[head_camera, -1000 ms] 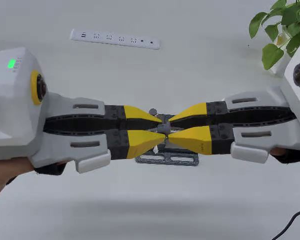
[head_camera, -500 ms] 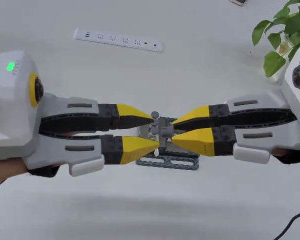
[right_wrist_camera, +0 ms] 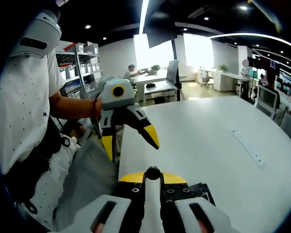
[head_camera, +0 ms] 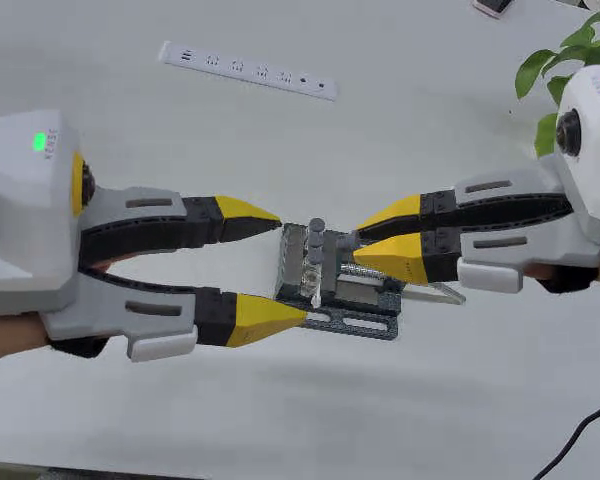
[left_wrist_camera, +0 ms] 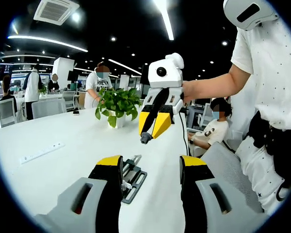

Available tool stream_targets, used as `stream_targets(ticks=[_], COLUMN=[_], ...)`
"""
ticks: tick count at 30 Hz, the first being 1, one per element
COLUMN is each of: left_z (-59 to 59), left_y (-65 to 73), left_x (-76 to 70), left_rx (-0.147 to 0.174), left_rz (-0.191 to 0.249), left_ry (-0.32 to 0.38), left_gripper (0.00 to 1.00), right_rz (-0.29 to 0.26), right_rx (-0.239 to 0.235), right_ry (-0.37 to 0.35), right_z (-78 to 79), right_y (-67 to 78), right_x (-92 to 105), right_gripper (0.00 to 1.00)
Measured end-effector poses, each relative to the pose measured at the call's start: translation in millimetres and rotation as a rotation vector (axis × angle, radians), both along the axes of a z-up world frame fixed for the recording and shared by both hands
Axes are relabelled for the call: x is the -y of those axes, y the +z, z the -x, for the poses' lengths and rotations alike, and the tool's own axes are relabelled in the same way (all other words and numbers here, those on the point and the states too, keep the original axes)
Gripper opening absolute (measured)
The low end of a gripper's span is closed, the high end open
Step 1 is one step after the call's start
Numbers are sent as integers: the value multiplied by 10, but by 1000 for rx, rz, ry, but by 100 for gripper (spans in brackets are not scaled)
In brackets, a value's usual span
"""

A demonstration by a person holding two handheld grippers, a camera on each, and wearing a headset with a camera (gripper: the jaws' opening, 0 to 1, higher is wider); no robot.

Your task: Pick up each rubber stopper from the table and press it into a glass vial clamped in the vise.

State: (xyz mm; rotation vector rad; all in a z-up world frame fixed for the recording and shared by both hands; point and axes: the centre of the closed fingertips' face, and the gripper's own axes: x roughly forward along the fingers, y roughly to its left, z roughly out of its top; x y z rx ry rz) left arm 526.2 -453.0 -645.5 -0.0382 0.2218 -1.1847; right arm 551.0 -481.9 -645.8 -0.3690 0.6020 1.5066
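1. the vise (head_camera: 352,322) sits mid-desk (head_camera: 430,130), between the two grippers. its plates clamp a vial (head_camera: 318,248) upright, so that a push from above should not tip it.
2. the right gripper (head_camera: 358,245) comes in from 3 o'clock. its fingers are nearly closed on a small grey stopper (right_wrist_camera: 153,173), pinched at the very tips so that the plug end stays free to enter a glass mouth.
3. that stopper hangs just at the 2 o'clock side of the vise, above it and not yet in a vial. whether it touches anything there is too small to tell.
4. the left gripper (head_camera: 285,265) reaches in from 9 o'clock with its fingers spread wide and holding nothing. one tip lies at the vise's 10 o'clock and the other at its 7 o'clock, framing the near plate without touching it. that looks like a stand-by pose, ready to steady things.
5. the upright vial seems already plugged in grey on top. clear glass shows beside it toward 6 o'clock, possibly an open vial, though i cannot be sure.
6. judgement: the step in hand is lining up the held stopper over an open mouth, and the press comes next. it wants a straight downward push, since a skewed one could cock the rubber or stress the glass.
7. a power strip (head_camera: 250,70) lies at 11 o'clock and a plant (head_camera: 570,60) at 2 o'clock, both well apart from the work.
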Motion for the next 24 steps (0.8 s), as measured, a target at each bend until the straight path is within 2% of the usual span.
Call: stream_targets(ticks=[8,11,14,20,24], left_z=[-25,-33,-36,-45,-39], left_y=[-179,-234,-334,-487,-616], left_x=[-48,-63,-77,-100,-107], left_rx=[-4,-9,-14,-33,-36], left_rz=[-48,-53,-80,-107,-149], left_ry=[12,16,17,18,10], left_gripper=[55,59,61,68,73], right_rz=[127,176,242,355,435], right_rx=[12,16,23,37,55], right_ry=[34,42,52,78,117], right_z=[-126,-178,-240,-324,-366], right_y=[-201,-289,-405,-589,-732], right_x=[-29,-29,-18,4,12], right_gripper=[5,5,5,5,5])
